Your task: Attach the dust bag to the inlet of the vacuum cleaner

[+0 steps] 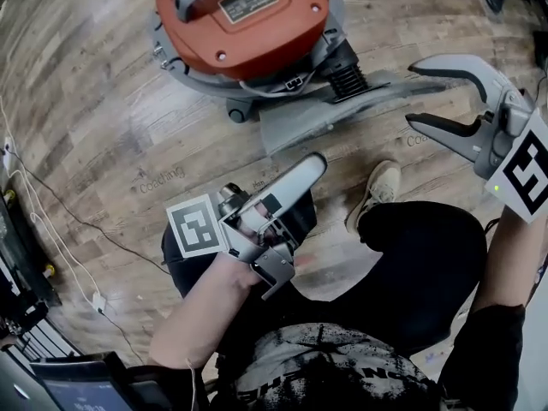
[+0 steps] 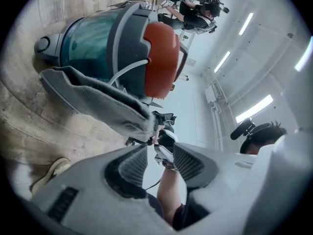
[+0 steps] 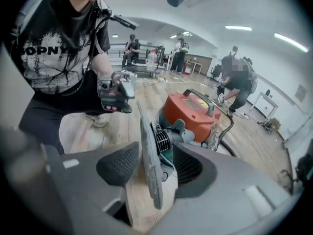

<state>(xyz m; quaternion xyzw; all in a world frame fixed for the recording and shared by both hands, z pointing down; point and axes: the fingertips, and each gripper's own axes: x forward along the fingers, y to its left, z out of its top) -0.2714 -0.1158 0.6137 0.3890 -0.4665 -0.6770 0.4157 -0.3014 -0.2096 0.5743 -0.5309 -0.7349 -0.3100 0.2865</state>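
Two grippers, left point(image 2: 161, 153) and right point(image 1: 411, 94), jaws apart, gripping nothing. Bag point(image 1: 334, 114) looks joined to vacuum point(image 1: 248, 24) inlet point(image 1: 347, 80). Next: check fit, press if loose.

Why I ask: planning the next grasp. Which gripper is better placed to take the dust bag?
Probably right. The right gripper has the dust bag edge between its open jaws, beside the vacuum cleaner; the left gripper, open and empty, sits farther back by the person's leg.
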